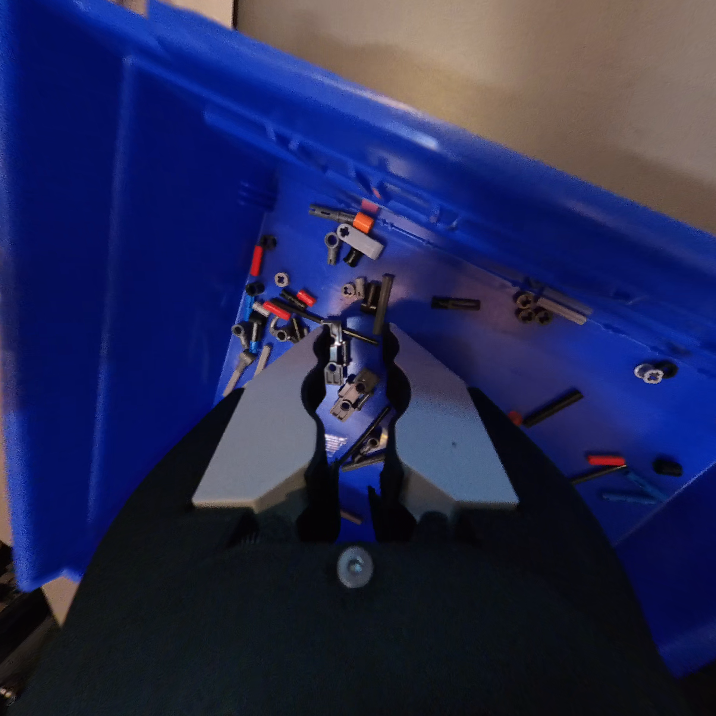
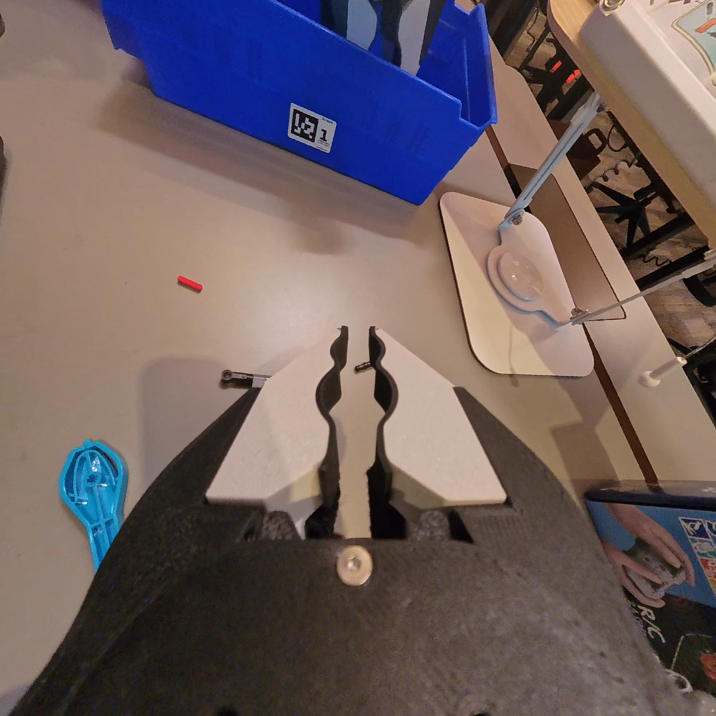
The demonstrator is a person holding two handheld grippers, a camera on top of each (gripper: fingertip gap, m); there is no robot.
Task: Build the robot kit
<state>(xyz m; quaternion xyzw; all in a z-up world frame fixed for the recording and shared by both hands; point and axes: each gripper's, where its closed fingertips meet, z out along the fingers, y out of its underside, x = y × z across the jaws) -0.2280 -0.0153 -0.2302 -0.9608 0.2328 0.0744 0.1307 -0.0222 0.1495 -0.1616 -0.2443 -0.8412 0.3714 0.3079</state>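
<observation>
Small dark plastic connector point(image 1: 334, 348) — light, stiff, possibly nipped at the left gripper point(image 1: 350, 329) tips, though blurred; right gripper point(image 2: 358, 329) jaws narrowly parted, nothing held.

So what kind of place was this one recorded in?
Probably a hobby or lab workbench indoors: a beige tabletop carries a blue plastic parts bin holding small plastic building-set pins and connectors, a white-based magnifier lamp, and a printed toy box.
</observation>
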